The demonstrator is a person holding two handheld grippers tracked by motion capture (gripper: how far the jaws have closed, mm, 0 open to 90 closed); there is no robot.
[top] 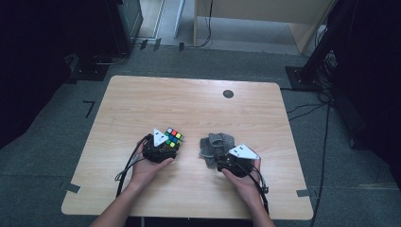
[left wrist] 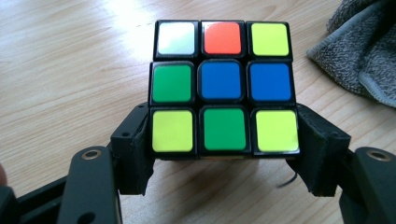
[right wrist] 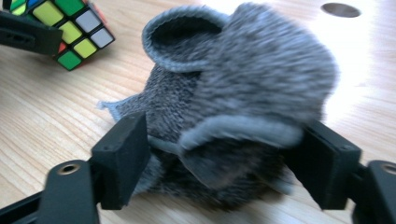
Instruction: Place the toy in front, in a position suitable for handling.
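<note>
Left hand-held gripper (left wrist: 224,154) clenched on the cube (left wrist: 223,86): both black jaws press the bottom row of the cube from either side, the cube raised a little off the desk (left wrist: 60,70), shadow visible beneath it. Face toward the camera reads white, red, yellow / green, blue, blue / yellow, green, yellow. In the high view the cube (top: 173,137) sits left of centre on the desk (top: 189,99), just ahead of the left hand-held gripper (top: 163,146). Right hand-held gripper (right wrist: 224,163) around the grey cloth (right wrist: 238,98): cloth bunched in a heap between the jaws, both jaws against its lower folds, so grasping the cloth (picture blurred on the upper part of the cloth). Cloth rests on the desk right of centre, well apart from the cube; in the high view the cloth (top: 216,144) lies just ahead of the right hand-held gripper (top: 227,161). A corner of the cloth (left wrist: 359,51) shows at the right edge of the left gripper view. Dark round hole (top: 228,93) in the desk toward the far edge. Cables trail from both grippers back along the forearms.
</note>
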